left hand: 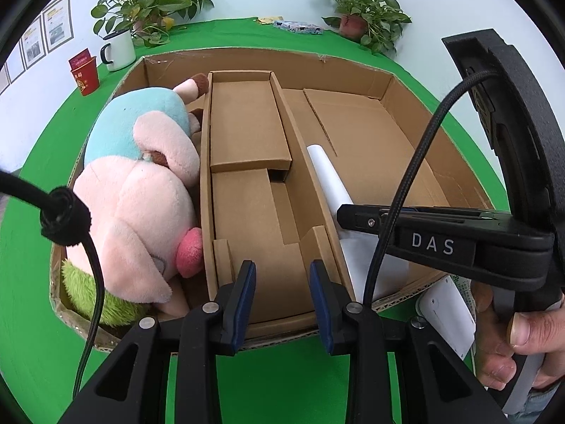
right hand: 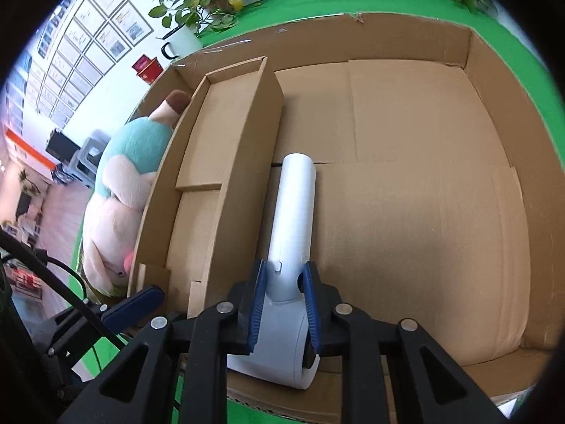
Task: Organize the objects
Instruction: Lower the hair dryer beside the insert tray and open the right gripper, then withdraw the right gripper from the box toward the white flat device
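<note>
Right wrist view shows the right gripper (right hand: 281, 304) pinching a white handheld device (right hand: 287, 258) by its neck, its barrel pointing far along the floor of the cardboard box (right hand: 423, 212), just beside the tall wall of the inner cardboard divider (right hand: 243, 162). I judge the main risk is the barrel catching that wall, or the rounded body slipping between the pads since the grip sits on a curved, smooth section. Left wrist view shows the left gripper (left hand: 282, 296) spread and empty over the near rim, above the divider's middle channel. To the left, the plush pig (left hand: 141, 194) fills its compartment, so no room there. The right compartment is wide and bare out to the far wall, giving ample space.
</note>
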{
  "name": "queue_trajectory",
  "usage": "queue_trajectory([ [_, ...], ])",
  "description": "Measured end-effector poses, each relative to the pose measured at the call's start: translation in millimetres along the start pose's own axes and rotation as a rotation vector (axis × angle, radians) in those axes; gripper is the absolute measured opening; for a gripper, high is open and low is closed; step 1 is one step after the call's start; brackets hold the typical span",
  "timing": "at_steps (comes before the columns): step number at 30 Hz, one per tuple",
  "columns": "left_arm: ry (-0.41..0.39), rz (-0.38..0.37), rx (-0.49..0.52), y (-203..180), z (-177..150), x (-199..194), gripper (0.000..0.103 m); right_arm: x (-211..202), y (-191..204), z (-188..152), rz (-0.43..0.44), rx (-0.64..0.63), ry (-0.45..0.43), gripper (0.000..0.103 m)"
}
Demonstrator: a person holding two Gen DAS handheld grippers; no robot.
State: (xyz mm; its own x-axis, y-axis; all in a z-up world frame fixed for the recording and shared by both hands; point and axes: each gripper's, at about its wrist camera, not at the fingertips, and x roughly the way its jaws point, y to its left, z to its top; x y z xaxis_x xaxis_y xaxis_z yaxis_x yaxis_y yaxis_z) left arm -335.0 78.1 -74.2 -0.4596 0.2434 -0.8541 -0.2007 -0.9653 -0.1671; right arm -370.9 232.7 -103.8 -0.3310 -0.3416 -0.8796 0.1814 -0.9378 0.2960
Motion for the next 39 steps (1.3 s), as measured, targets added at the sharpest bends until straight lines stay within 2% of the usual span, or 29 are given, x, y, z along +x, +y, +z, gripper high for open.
queue_trajectory([
  [4, 0.002, 0.009, 0.002, -2, -3, -1, 0.030, 1, -1, 1, -0.005, 0.003, -0.001, 0.020],
  [13, -0.004, 0.017, -0.008, -3, -4, -2, 0.030, 2, -16, 1, 0.073, 0.126, 0.015, 0.019],
  [19, -0.017, 0.031, -0.007, -2, -4, -2, 0.031, 1, -18, 2, 0.111, 0.120, 0.030, 0.020],
  [20, -0.023, 0.037, 0.001, -3, -4, -3, 0.031, -3, -19, 1, 0.101, 0.118, 0.024, 0.022],
  [22, -0.037, 0.047, 0.004, -4, -6, -4, 0.032, -16, -18, -2, 0.070, 0.086, -0.023, 0.039],
  [23, -0.049, 0.055, -0.002, -5, -8, -6, 0.033, -25, -16, -4, 0.042, 0.052, -0.065, 0.052],
  [24, -0.058, 0.063, -0.004, -6, -8, -8, 0.035, -35, -14, -8, -0.002, 0.012, -0.114, 0.061],
  [26, -0.092, 0.086, -0.006, -11, -11, -15, 0.040, -51, -12, -16, -0.076, -0.046, -0.175, 0.067],
  [27, -0.114, 0.099, -0.004, -13, -13, -20, 0.045, -58, -10, -22, -0.105, -0.075, -0.190, 0.068],
  [29, -0.170, 0.131, 0.000, -20, -18, -33, 0.066, -67, -7, -32, -0.138, -0.117, -0.190, 0.068],
  [31, -0.219, 0.157, 0.002, -26, -25, -46, 0.073, -78, -5, -46, -0.159, -0.143, -0.177, 0.068],
  [36, -0.280, 0.158, -0.005, -34, -46, -71, 0.078, -119, -17, -90, -0.084, -0.115, -0.219, 0.069],
  [39, -0.284, 0.162, 0.006, -40, -54, -76, 0.078, -136, -27, -101, -0.135, -0.080, -0.219, 0.072],
])
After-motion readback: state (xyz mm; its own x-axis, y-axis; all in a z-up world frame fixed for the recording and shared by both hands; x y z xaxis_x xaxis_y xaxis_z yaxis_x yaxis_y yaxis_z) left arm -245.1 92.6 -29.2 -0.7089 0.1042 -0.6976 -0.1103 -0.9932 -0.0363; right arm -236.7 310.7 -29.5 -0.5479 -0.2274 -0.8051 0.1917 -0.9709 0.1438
